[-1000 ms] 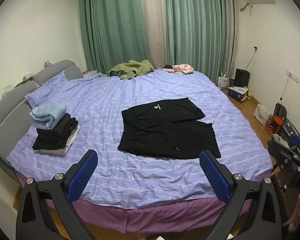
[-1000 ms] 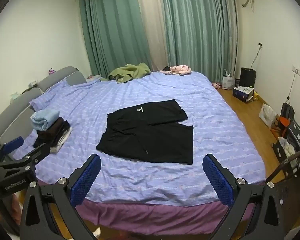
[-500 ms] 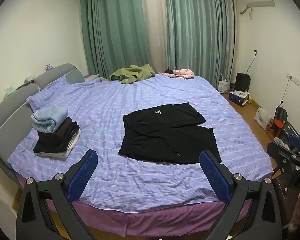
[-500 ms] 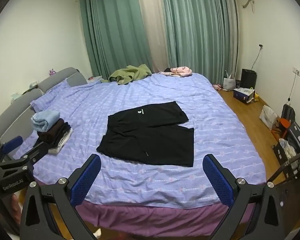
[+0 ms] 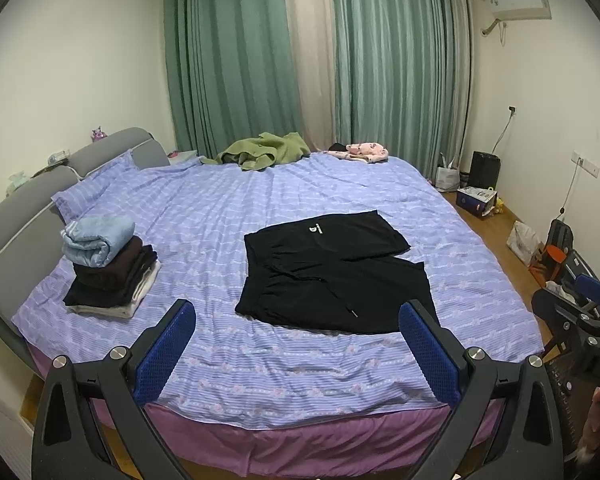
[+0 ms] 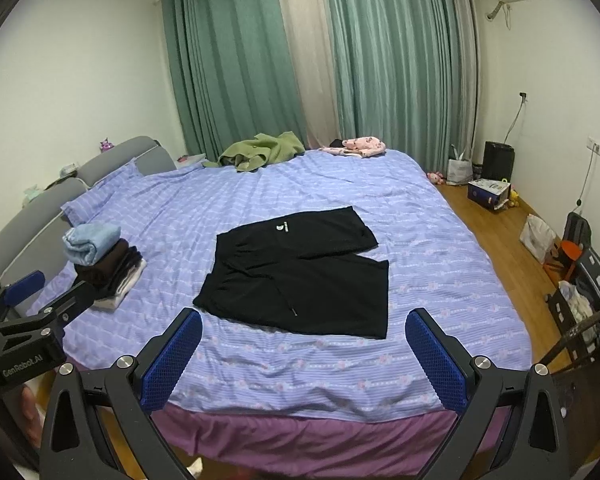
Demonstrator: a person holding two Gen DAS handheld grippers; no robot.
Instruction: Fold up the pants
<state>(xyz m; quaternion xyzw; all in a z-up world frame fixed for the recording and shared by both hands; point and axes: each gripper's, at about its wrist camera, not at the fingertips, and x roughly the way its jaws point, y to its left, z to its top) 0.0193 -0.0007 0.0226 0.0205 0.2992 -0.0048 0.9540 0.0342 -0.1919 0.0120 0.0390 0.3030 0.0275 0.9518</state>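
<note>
Both grippers higher; "GenRobot.AI" on left gripper [image 6: 24,312].

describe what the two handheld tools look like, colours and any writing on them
Both the left tool and right tool have black angular frames with triangular cutouts, silver bolts, and blue mesh-textured fingers. White lettering on the left tool's body reads "GenRobot.AI". No cables show.
</note>
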